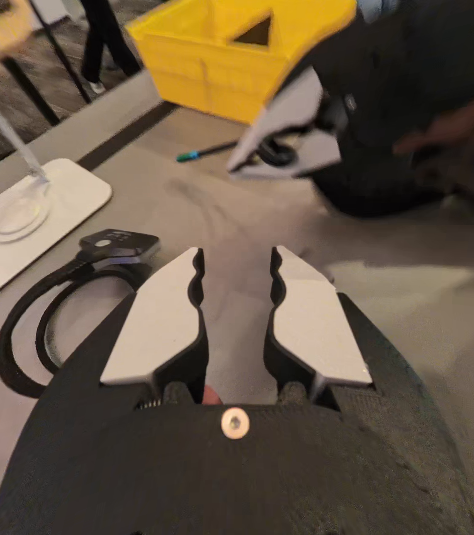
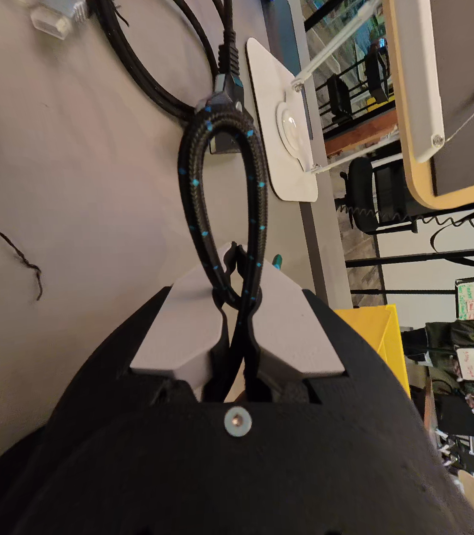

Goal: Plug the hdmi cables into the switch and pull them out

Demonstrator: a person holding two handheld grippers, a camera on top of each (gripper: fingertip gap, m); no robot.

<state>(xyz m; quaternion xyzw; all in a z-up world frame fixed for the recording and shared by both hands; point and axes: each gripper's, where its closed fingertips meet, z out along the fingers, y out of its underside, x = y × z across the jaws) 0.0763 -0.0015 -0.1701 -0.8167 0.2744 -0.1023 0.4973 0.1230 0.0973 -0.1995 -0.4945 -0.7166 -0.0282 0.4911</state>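
The small black HDMI switch (image 1: 120,243) lies on the grey table left of my left gripper (image 1: 236,260), which is open and empty just above the table. A black cable (image 1: 18,333) loops from the switch toward me. My right gripper (image 2: 234,252) is shut on a folded loop of black braided cable with blue flecks (image 2: 189,185). The loop reaches toward the switch (image 2: 225,146), where a black plug (image 2: 230,66) sits at its far side. The right gripper also shows in the left wrist view (image 1: 261,162), blurred, at the far right.
A white stand base (image 1: 41,202) sits left of the switch and shows in the right wrist view (image 2: 270,86). A yellow bin (image 1: 215,63) stands at the back. A green-tipped tool (image 1: 192,156) lies near it. A pale connector (image 2: 53,20) and a loose thread (image 2: 27,260) lie on the table.
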